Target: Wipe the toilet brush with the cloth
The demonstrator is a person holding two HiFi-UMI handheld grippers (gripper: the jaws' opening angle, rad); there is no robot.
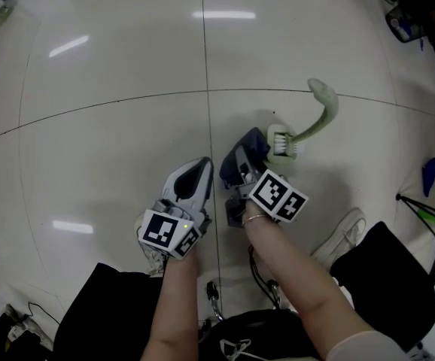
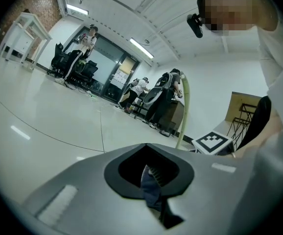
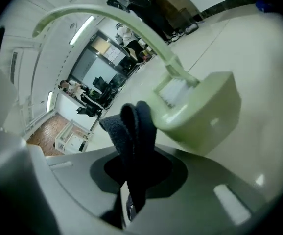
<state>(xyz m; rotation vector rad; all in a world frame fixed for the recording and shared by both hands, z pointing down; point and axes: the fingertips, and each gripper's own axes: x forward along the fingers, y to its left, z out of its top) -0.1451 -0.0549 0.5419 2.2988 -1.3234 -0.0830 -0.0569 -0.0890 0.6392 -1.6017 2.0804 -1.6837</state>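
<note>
The right claw [image 3: 137, 173] is clenched on a dark cloth [image 3: 134, 131], which stands up from it in a thick, soft fold with a nubbly, towel-like surface. The cloth sits just beside the pale green head of the toilet brush [image 3: 200, 106], close enough that I cannot tell whether they touch. The brush rests on the glossy tiled floor [image 1: 112, 126], with its white bristles [image 1: 281, 143] by the cloth and its slim curved handle [image 1: 324, 115] arching away from the person. The left claw [image 2: 149, 175] is closed with nothing in it and hangs near the right one, apart from the brush.

The brush looks like light, stiff, smooth plastic, so it would likely skid on the tile under a push. The free claw should pinch the handle low, near the head, to steady it. The limp cloth will wrap readily
</note>
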